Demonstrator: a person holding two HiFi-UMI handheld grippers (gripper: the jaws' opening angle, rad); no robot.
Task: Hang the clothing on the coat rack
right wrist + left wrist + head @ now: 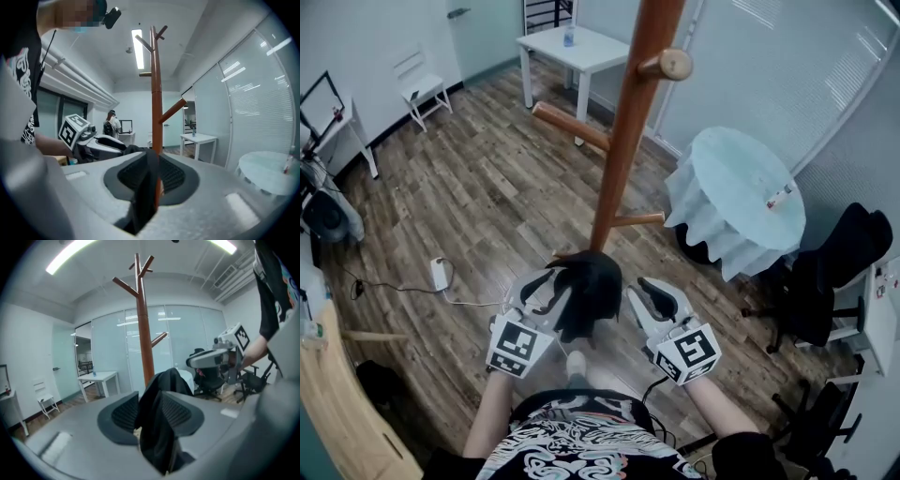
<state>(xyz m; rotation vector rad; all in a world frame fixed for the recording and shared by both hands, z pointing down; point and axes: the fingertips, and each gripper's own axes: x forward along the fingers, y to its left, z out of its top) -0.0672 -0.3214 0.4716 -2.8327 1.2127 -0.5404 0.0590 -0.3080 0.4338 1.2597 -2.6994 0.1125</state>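
black clothing (pixel 586 291) — soft, crumpled cloth, lower centre, before the smooth round wooden coat rack (pixel 623 141); folds run vertically. left gripper (pixel 546 292) and right gripper (pixel 649 298) — both clamped on it.

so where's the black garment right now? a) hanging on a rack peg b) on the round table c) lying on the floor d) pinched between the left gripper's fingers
d: the left gripper view shows the black garment pinched between the left gripper's fingers, with the coat rack standing beyond it.
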